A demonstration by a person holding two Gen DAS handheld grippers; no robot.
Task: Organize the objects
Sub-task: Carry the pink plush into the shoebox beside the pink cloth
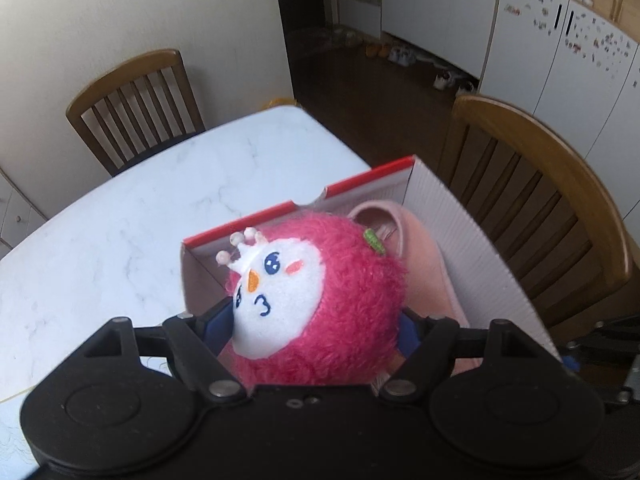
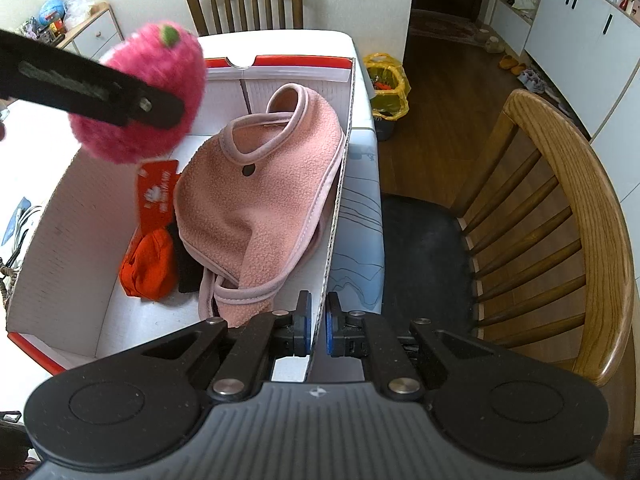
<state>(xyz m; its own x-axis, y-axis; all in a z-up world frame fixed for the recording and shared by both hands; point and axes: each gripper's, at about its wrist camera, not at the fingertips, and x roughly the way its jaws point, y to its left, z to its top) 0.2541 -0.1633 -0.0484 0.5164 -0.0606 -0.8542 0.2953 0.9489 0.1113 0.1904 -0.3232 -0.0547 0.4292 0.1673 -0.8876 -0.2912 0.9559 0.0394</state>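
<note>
My left gripper (image 1: 316, 320) is shut on a pink plush bird (image 1: 332, 304) with a white face and holds it above the open white box with red trim (image 1: 460, 216). From the right wrist view the plush (image 2: 168, 68) hangs over the box's far left corner with the left gripper's finger (image 2: 120, 102) across it. My right gripper (image 2: 318, 326) is shut on the box's near right wall (image 2: 336, 216). Inside the box lie a pink fleece garment (image 2: 260, 200), an orange cloth (image 2: 150, 268) and a red card (image 2: 156, 192).
The box stands on a white marble table (image 1: 140, 200). Wooden chairs stand at the far side (image 1: 136, 104) and at the right (image 2: 560, 220). A yellow bag (image 2: 388, 84) sits on the floor beyond the table. White cabinets line the far wall.
</note>
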